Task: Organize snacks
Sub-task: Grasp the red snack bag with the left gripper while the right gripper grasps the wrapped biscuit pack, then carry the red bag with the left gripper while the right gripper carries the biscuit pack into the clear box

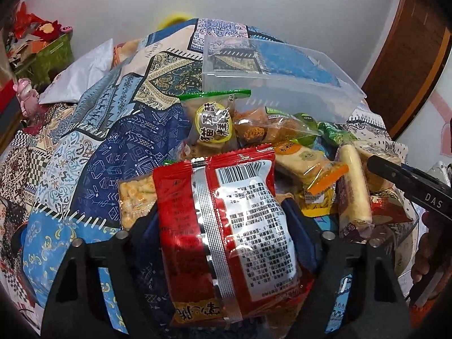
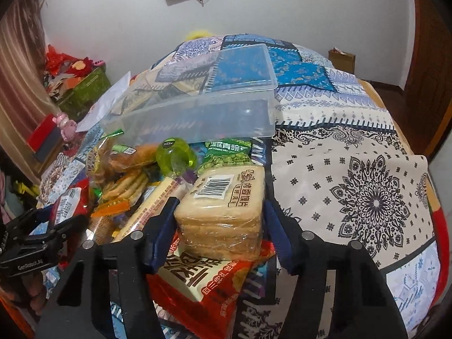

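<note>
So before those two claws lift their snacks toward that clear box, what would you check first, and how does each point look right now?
1. Left claw around the red snack packet: ok, packet sits between its fingers.
2. Right claw around the wrapped toast slices: ok.
3. Pads truly pressing on each pack: cannot tell.
4. Clear plastic box open and free of snacks: ok, it looks empty.
5. Toast slices free to lift: ok, they lie on top of the red bag.
6. Claws apart from each other: ok, the packs sit at opposite sides of the pile.
</note>
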